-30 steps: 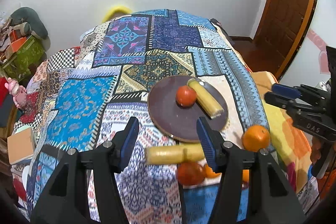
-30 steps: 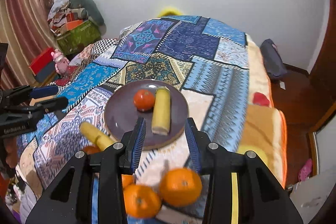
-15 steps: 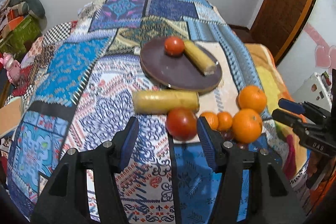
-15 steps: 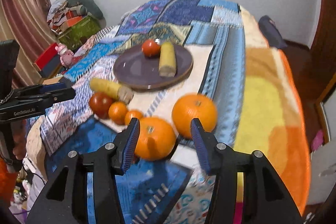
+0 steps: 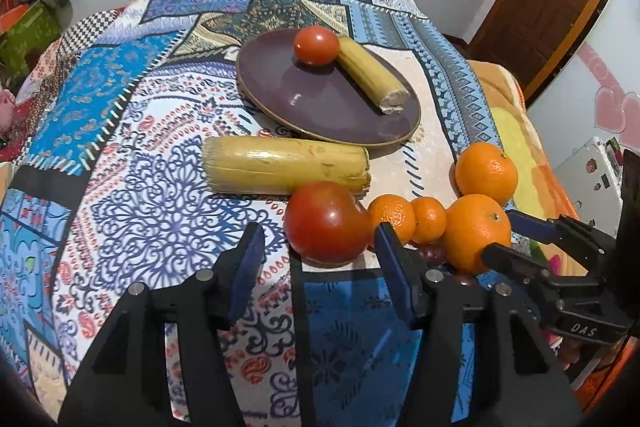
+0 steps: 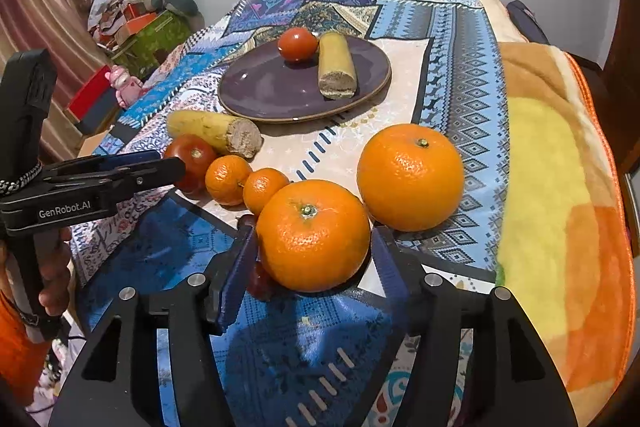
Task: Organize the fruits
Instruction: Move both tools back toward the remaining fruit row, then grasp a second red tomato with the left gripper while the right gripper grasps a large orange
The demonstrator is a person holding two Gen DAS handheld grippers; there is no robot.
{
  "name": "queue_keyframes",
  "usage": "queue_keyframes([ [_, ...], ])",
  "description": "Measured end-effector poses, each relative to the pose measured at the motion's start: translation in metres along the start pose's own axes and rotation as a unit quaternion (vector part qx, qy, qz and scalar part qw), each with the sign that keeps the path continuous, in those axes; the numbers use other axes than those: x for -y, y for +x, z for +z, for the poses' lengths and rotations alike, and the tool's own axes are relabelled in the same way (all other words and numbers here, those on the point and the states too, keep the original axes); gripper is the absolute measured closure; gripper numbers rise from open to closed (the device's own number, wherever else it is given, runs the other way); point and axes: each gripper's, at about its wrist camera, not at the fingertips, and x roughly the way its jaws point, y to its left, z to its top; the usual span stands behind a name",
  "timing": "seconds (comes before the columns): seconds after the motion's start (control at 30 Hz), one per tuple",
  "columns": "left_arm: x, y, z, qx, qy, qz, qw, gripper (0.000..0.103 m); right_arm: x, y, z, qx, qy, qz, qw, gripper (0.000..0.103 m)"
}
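Straddling the near orange [image 6: 313, 235], my right claw [image 6: 310, 263] has just been opening; the fruit sits between the jaws at the centre of the right view, and I can't see either pad pressing it yet. I judge it firm, a little heavy, round enough to roll on the soft quilt [image 6: 460, 39], so I would take it across its widest girth, pads level, below the stem dimple on top. Its skin is pebbled and glossy, likely a bit slick.

My left claw [image 5: 316, 251] stands apart and empty at lower centre of the left view, with the tomato [image 5: 326, 223] just beyond the jaws. I expect the smooth, shiny tomato to bruise easily, so a light squeeze at mid-height would suit it.

A second big orange [image 6: 410, 177] lies just right of the near one. Two small oranges [image 6: 245, 183] touch each other between the tomato and the near orange. A blunt, matte yellow banana piece [image 5: 286, 167] lies left of centre, just beside the plate [image 5: 320, 103], which is flat, round, dark purple and glazed. On it rest another tomato [image 5: 316, 45] and another banana piece [image 5: 372, 77], touching.
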Motion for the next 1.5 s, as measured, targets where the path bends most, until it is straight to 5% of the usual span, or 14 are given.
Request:
queue_keyframes([
  [0.3, 0.0, 0.016, 0.003, -0.006, -0.005, -0.007, 0.9999, 0.046, -0.002, 0.015, 0.001, -0.011, -0.002, 0.003, 1.0, 0.037],
  [0.87, -0.001, 0.001, -0.002, 0.007, -0.008, -0.004, 0.9999, 0.053, 0.001, 0.006, -0.001, -0.005, 0.004, 0.01, 1.0, 0.04],
  [1.5, -0.005, -0.054, 0.032, 0.085, -0.001, 0.007, 0.9964, 0.053, -0.013, -0.022, 0.055, 0.066, -0.03, 0.005, 0.997, 0.04],
])
